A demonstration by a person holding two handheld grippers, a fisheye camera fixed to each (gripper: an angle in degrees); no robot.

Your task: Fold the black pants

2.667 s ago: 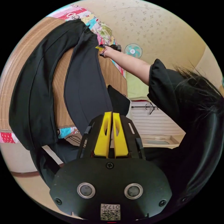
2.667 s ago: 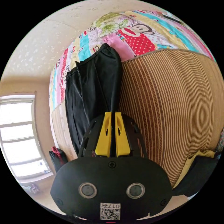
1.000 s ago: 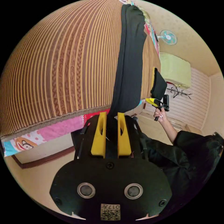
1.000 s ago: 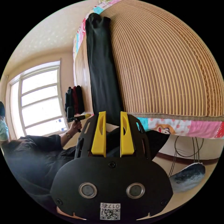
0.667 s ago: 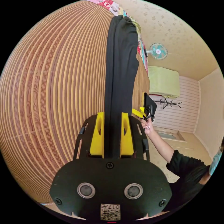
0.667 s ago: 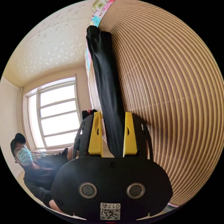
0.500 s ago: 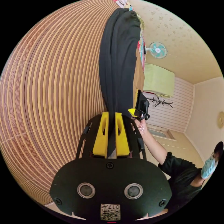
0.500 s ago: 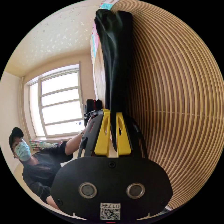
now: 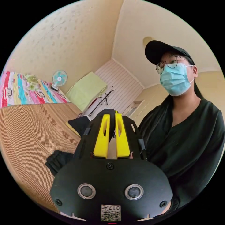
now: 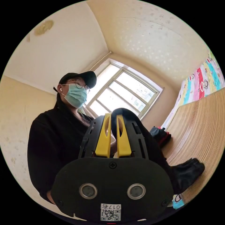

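Black pants [image 10: 187, 170]: one end raised, pinched between closed jaws of left gripper [image 9: 112, 117] and right gripper [image 10: 114, 118], likely for folding over. Remainder trails at 4 o'clock onto striped mat [image 10: 201, 131].

We note even, bright daylight in both views. The window [image 10: 124, 93] in the right gripper view is blown out to near white; the person [image 10: 58, 131] before it reads dark. Fisheye curvature bends the woven mat [image 9: 30, 133] lines strongly near the rims. Black vignette surrounds each circle. Focus stays sharp, shadows soft.
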